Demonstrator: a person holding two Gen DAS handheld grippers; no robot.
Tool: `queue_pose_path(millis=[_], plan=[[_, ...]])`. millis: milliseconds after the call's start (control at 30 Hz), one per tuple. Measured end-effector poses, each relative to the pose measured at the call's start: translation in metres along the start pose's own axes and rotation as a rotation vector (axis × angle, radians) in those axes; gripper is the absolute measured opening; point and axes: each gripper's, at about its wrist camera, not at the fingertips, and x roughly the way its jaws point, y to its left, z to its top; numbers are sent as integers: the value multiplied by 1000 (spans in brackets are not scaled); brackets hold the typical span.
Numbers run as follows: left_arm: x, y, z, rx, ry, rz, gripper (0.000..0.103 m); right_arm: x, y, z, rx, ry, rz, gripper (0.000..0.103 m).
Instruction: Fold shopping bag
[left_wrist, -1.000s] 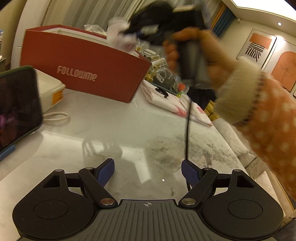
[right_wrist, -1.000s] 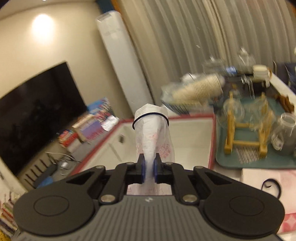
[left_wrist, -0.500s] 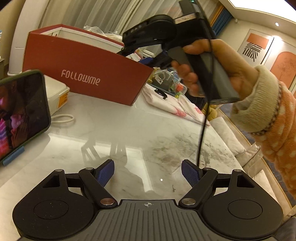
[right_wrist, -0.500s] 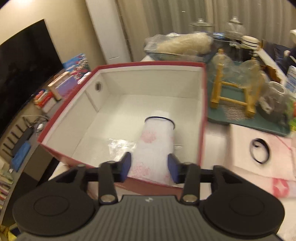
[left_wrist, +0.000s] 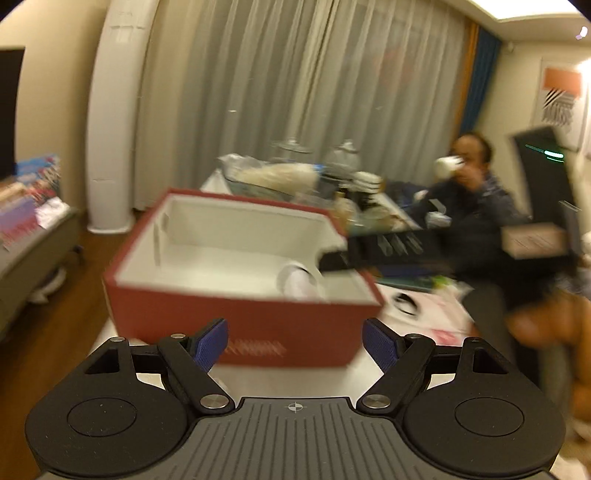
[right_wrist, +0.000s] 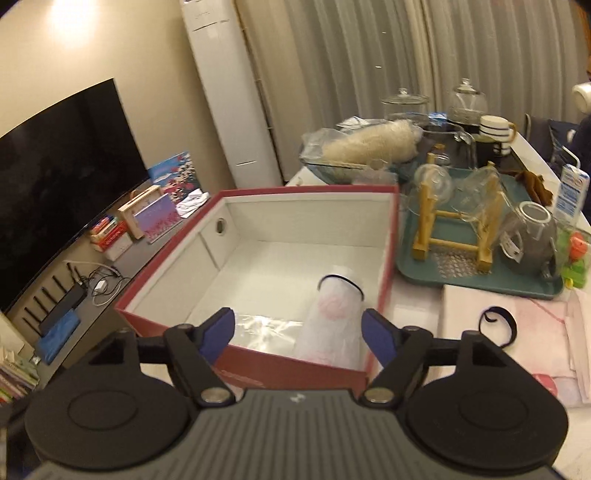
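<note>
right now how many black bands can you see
2: one band ringing the rolled bag in the red box, one loose band on the pink bags beside it. Others may be hidden.

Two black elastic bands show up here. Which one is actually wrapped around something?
The band inside the red box: it circles the rolled shopping bag. The other band lies loose on the flat pink bag.

Both wrist cameras look down, close, at the red box (left_wrist: 236, 295), the left view blurred.

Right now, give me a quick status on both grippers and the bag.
Right gripper opening, nothing pinched. Left gripper open, empty. Rolled bag, banded, lies free in the red box. Loose black band on the flat bags; nothing in the way.
</note>
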Motion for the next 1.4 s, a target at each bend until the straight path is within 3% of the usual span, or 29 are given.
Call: queue_pose_path(millis=[100,400,633,1033,1133,1400], plan=[[24,6,20,34,41,95,81,4,10,5,-19,8,-4,88],[90,26,35,56,204,185,80,43,27,17,39,99,-83,99],[99,35,26,54,210,192,80,44,35,12,56,107,-163,103],[100,43,24,23,211,169,81,47,42,11,73,113,-176,103],[102,43,23,30,213,200,91,48,42,10,78,115,-175,103],[103,43,22,32,212,207,92,51,37,9,102,122,-153,103]])
